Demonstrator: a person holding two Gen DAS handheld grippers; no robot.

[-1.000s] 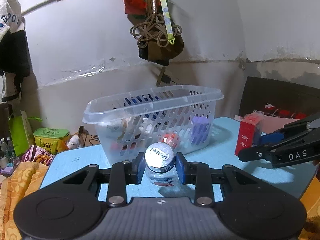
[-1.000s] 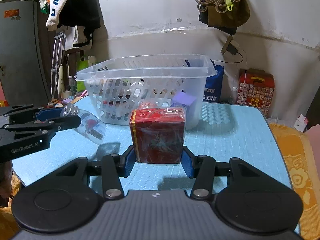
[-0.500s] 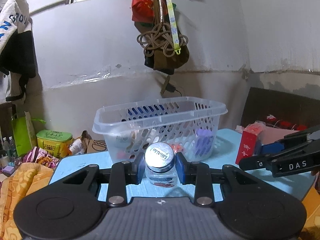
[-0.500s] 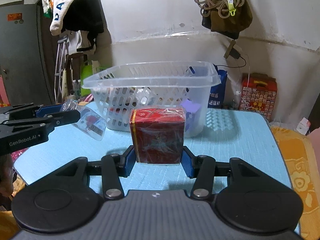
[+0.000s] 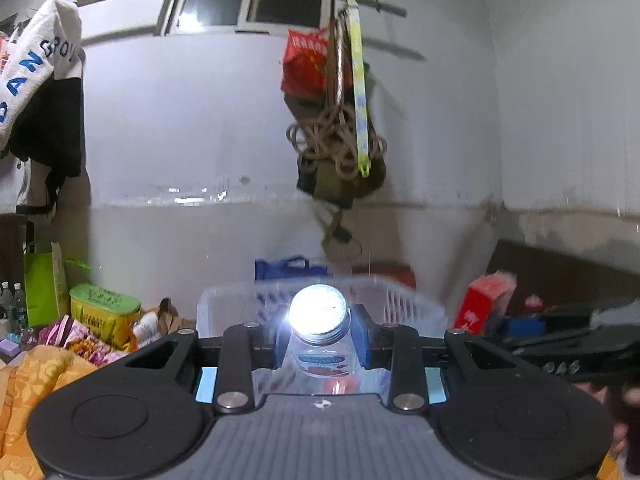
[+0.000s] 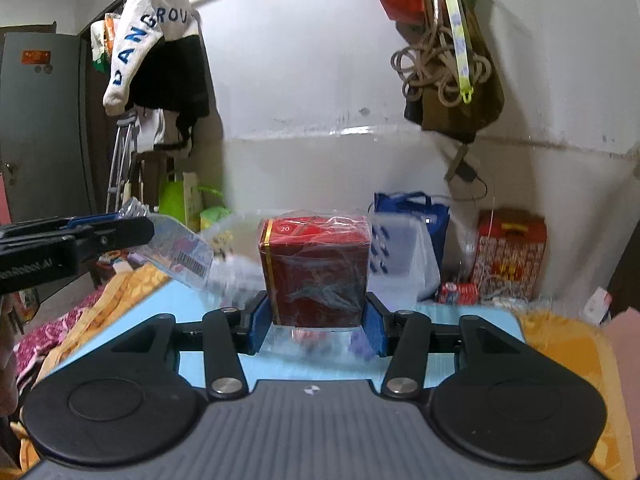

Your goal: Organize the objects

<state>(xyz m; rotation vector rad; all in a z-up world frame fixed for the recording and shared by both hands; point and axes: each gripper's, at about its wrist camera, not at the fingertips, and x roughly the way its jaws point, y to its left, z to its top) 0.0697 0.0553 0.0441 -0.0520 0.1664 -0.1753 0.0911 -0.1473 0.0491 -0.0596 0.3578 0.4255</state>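
My left gripper is shut on a small clear jar with a shiny metal lid, held up above the near rim of the clear plastic basket. My right gripper is shut on a dark red box wrapped in clear film, held above the blue table. The basket shows blurred behind and under the box. The right gripper and its red box appear at the right of the left wrist view. The left gripper with the jar appears at the left of the right wrist view.
A bundle of rope and bags hangs on the wall above the basket. A green tin and orange bedding lie to the left. A blue bag and a red gift box stand beyond the table.
Both grippers have risen and tilted up with their loads. The basket has dropped lower in both views, and the jar and red box are now higher, near its rim level.
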